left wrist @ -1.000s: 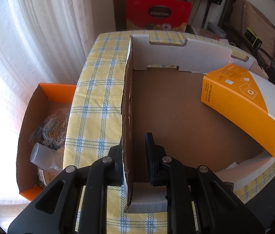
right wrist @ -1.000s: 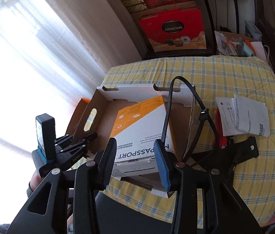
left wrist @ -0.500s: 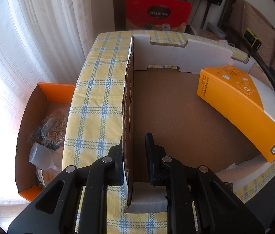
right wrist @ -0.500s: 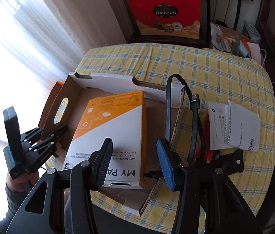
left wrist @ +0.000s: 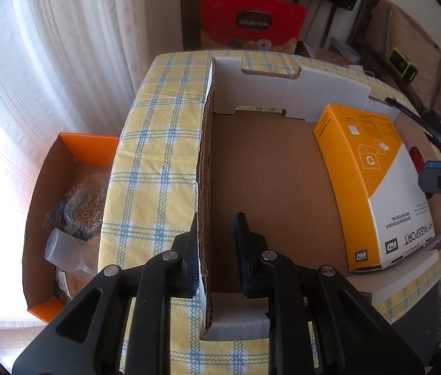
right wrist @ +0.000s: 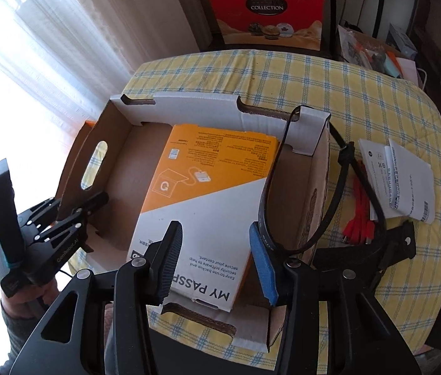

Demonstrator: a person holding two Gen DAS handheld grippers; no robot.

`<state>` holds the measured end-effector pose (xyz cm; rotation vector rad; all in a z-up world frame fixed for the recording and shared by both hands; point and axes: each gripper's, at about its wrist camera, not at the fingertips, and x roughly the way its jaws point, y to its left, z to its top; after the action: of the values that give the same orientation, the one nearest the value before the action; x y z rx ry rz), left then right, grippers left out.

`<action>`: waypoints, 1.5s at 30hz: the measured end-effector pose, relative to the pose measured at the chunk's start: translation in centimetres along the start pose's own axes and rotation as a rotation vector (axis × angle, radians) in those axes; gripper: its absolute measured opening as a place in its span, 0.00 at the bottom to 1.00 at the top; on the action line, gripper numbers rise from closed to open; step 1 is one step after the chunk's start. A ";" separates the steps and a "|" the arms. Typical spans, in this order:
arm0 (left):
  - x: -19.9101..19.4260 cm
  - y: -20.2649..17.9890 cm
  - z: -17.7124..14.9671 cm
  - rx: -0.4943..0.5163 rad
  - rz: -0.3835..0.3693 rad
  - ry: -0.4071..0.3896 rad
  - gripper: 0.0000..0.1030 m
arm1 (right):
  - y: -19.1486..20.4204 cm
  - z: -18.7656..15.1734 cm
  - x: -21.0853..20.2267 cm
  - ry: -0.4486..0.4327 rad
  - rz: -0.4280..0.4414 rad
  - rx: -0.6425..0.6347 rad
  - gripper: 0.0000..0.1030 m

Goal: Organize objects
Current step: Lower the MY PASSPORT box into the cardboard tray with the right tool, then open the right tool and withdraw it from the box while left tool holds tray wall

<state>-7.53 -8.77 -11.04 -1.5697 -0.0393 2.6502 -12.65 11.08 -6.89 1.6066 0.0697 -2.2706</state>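
Two grippers are at work here. Your left gripper straddles the left wall of the cardboard tray; its jaws are nearly shut, with one finger touching the wall and a small gap at the other, so you cannot tell for sure if it pinches.

Your right gripper is right above the My Passport box. Its jaws are closing a little, with the box's near end between them, but the pads do not press it. The box lies flat in the tray's right side. Its long side runs away from you, in line with the fingers. A black cable loops just beside the blue pad, so watch it.
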 end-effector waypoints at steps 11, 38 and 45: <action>-0.1 0.1 -0.2 -0.004 -0.003 -0.004 0.16 | 1.7 0.4 1.6 0.054 -0.040 0.013 0.70; 0.1 0.6 0.0 -0.018 -0.039 0.001 0.19 | 1.7 -0.5 3.8 0.075 0.231 0.187 0.43; -0.1 2.1 0.1 -0.085 -0.153 0.012 0.23 | 2.8 -0.4 4.0 0.061 0.237 0.163 0.43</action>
<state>-7.70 -10.89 -11.03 -1.5383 -0.2641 2.5525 -12.59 7.47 -10.27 1.6657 -0.2825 -2.0914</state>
